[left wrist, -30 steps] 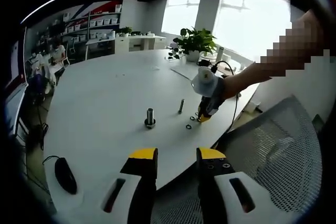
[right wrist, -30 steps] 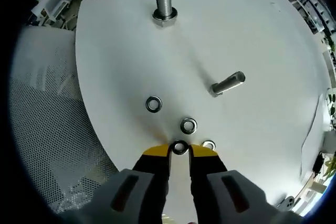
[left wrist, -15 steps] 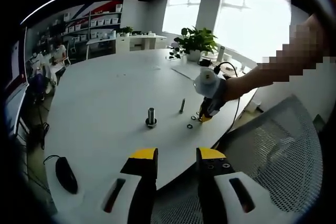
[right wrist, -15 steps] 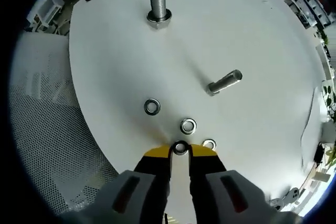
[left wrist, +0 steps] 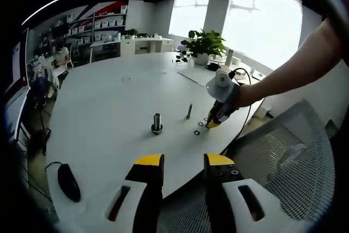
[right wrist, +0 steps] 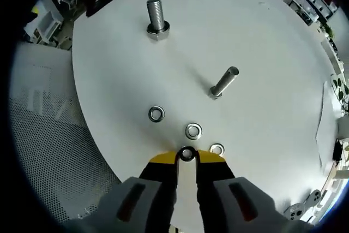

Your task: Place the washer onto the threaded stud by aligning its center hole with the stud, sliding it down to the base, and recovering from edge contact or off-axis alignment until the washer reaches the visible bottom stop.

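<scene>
On the white worktop (right wrist: pixel 262 36), right claw (right wrist: pixel 187 155) pinches a washer (right wrist: pixel 187 154).

Its yellow-tipped jaws are closed on the washer's rim at the worktop's near edge, well short of the upright stud (right wrist: pixel 156 19). Between stud and held washer lie three loose washers: one (right wrist: pixel 156 114) nearer the stud, one (right wrist: pixel 193 131) just ahead of the claw, one (right wrist: pixel 217 149) just beside the claw. A loose bolt (right wrist: pixel 223 83) lies on its side beyond them. From the left gripper view, the left claw (left wrist: pixel 184 161) stands open and empty off the worktop's edge, near a mouse (left wrist: pixel 68 182), facing the stud (left wrist: pixel 157 123).
</scene>
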{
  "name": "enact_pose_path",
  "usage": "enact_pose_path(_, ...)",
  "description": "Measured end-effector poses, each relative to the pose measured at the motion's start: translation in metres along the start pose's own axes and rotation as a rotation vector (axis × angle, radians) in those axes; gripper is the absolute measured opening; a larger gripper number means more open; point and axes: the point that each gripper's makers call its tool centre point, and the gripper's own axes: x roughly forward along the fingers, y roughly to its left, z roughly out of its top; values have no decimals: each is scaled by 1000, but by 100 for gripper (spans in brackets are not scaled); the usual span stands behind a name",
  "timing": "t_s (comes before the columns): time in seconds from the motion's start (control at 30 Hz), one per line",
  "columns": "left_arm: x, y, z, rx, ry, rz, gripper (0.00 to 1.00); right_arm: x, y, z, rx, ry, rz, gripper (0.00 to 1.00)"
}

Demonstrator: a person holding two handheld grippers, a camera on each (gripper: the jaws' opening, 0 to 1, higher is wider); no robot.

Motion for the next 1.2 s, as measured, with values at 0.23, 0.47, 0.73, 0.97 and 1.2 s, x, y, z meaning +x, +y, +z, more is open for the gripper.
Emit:
enact_pose_path(0.23,1,0,-1,6,5,-1,27,-2,2,0,45,21,-22,14)
enact_pose_path(0.47,2,0,-1,8,0,-3,27,-2,1,0,59,1,-33,13)
enact_pose_path(0.73,1,1,1,2,-12,-4,27,-4,1,0,64,-5,-41,13)
enact_pose_path(0.97,1,-1,1,6,-12,-11,27,-5,-3,-5,124,-20,-45,13)
enact_pose_path(1.2,1,-1,2,6,-20,-10,27,-17,-3,-3,133,-51,-48,13)
